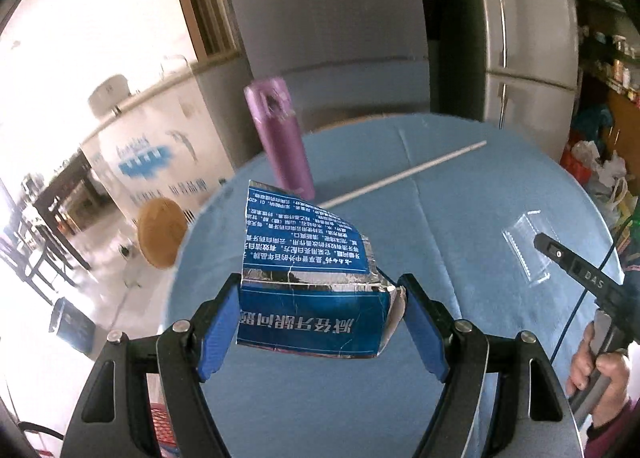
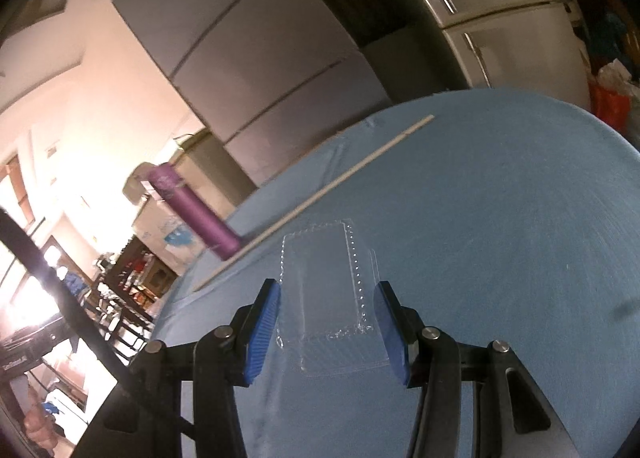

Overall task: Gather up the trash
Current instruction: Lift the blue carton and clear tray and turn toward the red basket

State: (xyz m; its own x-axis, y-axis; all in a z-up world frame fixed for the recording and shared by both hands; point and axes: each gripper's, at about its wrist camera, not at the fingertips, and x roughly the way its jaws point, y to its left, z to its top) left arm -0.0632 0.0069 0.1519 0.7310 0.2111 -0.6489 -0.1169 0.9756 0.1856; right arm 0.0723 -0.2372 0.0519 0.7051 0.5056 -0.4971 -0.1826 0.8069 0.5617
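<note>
My left gripper (image 1: 320, 288) is shut on a torn blue toothpaste carton (image 1: 308, 258) with white print and a silver lining, holding it above the round table's blue cloth (image 1: 400, 398). In the right wrist view my right gripper (image 2: 327, 290) is shut on a clear plastic blister tray (image 2: 324, 282), its blue pads against the tray's two long sides, just over the cloth (image 2: 500, 218). From the left wrist view that tray (image 1: 520, 246) and one black finger of the right gripper (image 1: 560, 256) show at the right, with a person's hand (image 1: 596, 370) on the handle.
A purple flask (image 1: 282, 138) stands at the table's far left edge, and a long thin white stick (image 1: 404, 174) lies across the cloth behind it. A round wooden stool (image 1: 162, 232) sits on the floor at the left. A fridge (image 1: 524, 30) and grey cabinets stand beyond.
</note>
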